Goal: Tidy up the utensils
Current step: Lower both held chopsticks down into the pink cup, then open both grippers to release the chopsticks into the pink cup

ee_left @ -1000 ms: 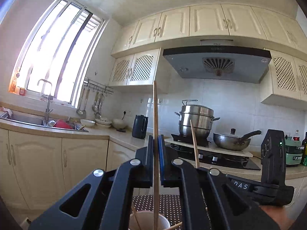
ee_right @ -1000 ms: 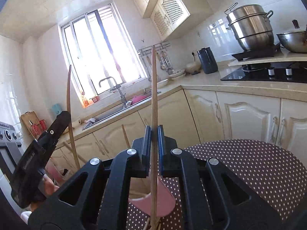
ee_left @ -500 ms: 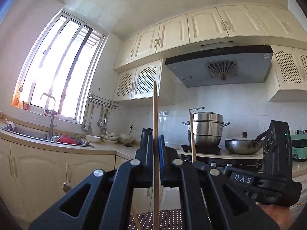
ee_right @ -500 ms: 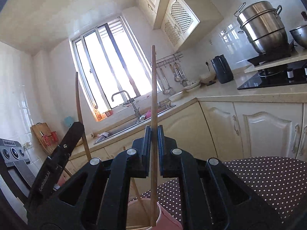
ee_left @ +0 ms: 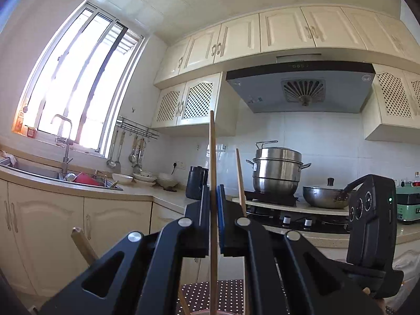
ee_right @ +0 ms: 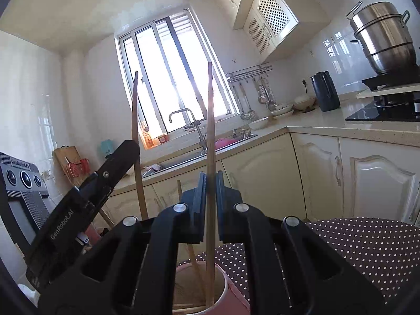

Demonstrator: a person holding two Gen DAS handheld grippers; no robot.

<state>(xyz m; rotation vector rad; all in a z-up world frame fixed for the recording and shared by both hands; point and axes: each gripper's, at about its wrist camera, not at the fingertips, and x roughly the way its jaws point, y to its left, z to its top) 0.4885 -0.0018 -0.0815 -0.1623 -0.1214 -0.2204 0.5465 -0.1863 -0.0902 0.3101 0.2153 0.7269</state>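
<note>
Both tongs are clamped on upright wooden chopsticks, the right tongs [ee_right: 210, 183] holding a chopstick [ee_right: 210, 120] whose lower end already stands inside the pink cup [ee_right: 223, 288] directly below, the left tongs [ee_left: 213, 197] gripping another chopstick [ee_left: 212, 152] just left.

Cream kitchen, white tiled walls. Bright window [ee_left: 76, 99] at 9 o'clock, sink faucet [ee_left: 64, 141] beneath. Upper cabinets [ee_left: 262, 36] at 12 o'clock over grey range hood [ee_left: 299, 89]. Cream base cabinets [ee_right: 354, 178] at 3 o'clock in the right wrist view.
</note>
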